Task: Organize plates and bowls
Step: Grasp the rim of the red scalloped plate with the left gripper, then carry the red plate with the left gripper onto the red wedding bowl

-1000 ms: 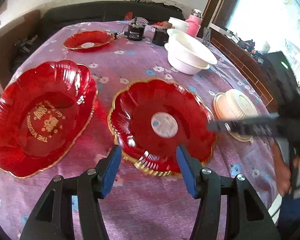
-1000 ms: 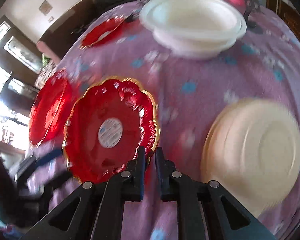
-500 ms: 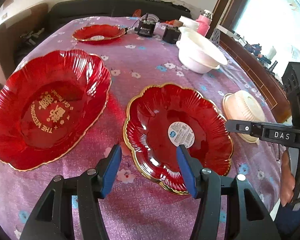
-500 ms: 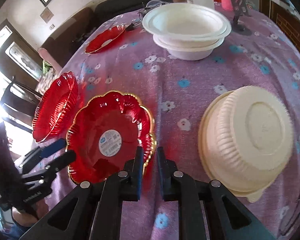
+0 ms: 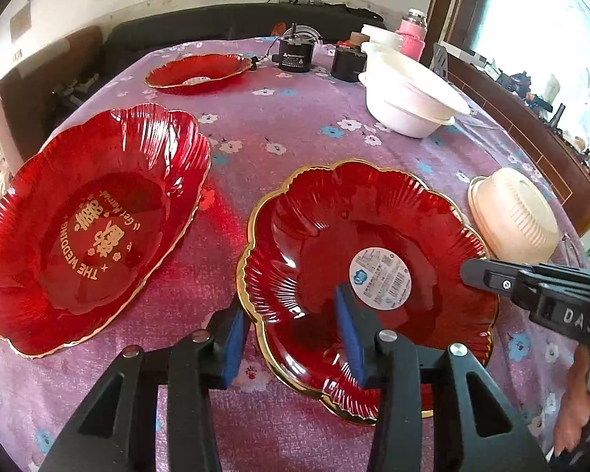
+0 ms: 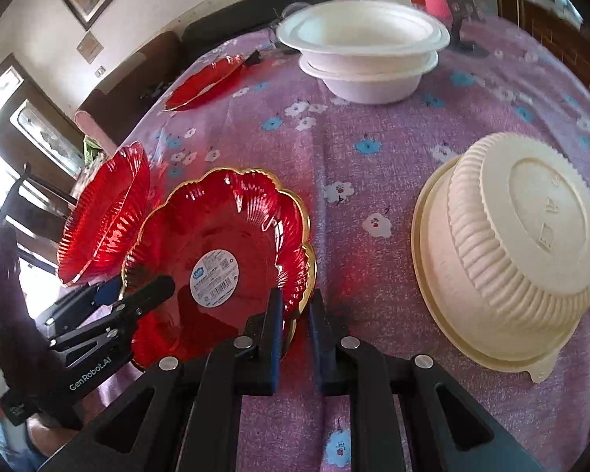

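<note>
We take red scalloped glass plate with gold rim and round white sticker (image 5: 373, 275) as landmark, flat on purple floral tablecloth (image 5: 295, 126). Left gripper (image 5: 293, 338) straddles plate's near rim, jaws just been closing, blue pads not visibly pressing glass. Right gripper (image 6: 295, 314) clamped on plate's opposite rim, jaws nearly together. Larger red lettered plate (image 5: 90, 228) left of landmark. Upturned cream ribbed bowl (image 5: 519, 212) right. Stacked white bowls (image 5: 409, 94) beyond it.
</note>
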Action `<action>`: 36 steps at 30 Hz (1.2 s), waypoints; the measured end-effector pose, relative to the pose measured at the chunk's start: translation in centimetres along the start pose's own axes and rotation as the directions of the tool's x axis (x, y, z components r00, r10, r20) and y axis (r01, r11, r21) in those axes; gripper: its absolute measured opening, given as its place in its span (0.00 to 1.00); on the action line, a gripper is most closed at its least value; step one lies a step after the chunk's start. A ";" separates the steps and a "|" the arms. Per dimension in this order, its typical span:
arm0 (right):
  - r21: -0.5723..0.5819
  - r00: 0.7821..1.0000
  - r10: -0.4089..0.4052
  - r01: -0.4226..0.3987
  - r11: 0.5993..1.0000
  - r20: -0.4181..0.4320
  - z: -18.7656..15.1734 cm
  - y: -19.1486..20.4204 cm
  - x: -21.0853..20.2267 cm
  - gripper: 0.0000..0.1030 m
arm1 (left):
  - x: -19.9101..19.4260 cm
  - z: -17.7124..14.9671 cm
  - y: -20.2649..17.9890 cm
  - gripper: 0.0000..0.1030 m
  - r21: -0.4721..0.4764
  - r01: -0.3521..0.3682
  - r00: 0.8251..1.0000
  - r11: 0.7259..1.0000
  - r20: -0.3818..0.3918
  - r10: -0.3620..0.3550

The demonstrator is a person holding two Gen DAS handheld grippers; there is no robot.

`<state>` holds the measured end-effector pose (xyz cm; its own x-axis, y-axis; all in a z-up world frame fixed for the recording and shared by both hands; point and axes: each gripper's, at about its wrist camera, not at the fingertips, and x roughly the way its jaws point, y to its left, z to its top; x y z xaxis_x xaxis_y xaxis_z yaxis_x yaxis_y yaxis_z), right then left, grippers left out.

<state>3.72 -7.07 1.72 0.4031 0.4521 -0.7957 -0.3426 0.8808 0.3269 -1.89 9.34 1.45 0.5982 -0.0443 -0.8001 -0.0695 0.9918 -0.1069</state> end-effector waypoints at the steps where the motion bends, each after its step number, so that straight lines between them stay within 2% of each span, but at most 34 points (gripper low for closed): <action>1: 0.003 1.000 -0.002 0.002 1.000 0.012 -0.2 0.0 0.0 0.13 | 0.0 0.1 0.0 0.39 0.001 -0.004 1.000 1.000 0.000 0.004; 6: -0.017 0.998 -0.027 0.028 0.999 0.051 -0.7 0.3 0.0 0.16 | 0.2 0.0 -0.5 0.39 0.031 -0.040 0.999 0.999 0.009 0.039; 9: -0.028 0.998 -0.013 0.015 0.999 0.054 -1.3 0.6 0.4 0.17 | 0.2 0.1 -0.5 0.39 0.030 -0.037 0.999 0.999 0.003 0.037; 12: -0.055 0.993 -0.043 0.049 0.997 0.106 -2.0 1.1 0.2 0.18 | 0.4 0.2 -1.0 0.40 0.045 -0.056 0.998 0.997 0.003 0.056; 23: 0.051 0.987 0.082 -0.089 0.995 0.138 -2.2 -1.1 0.0 0.17 | 0.6 0.3 -1.5 0.44 0.079 -0.099 0.995 0.992 0.005 0.099; 26: 0.043 0.988 0.068 -0.075 0.996 0.137 -2.1 -0.8 0.0 0.16 | 0.5 0.3 -1.5 0.44 0.082 -0.102 0.995 0.991 0.010 0.101; 34: 0.057 0.988 0.044 -0.053 0.997 0.149 -2.2 -0.9 -0.2 0.13 | -0.1 0.1 -1.7 0.31 0.086 -0.129 0.991 0.988 0.045 0.125; 36: 0.058 0.987 0.040 -0.050 0.997 0.157 -2.2 -1.0 -0.4 0.12 | -0.5 0.1 -1.8 0.30 0.085 -0.133 0.990 0.987 0.060 0.128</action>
<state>1.98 -8.42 0.60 0.5173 0.5036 -0.6920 -0.3128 0.8639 0.3949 -2.00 7.61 2.03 0.6309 0.0905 -0.7706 -0.0801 0.9955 0.0514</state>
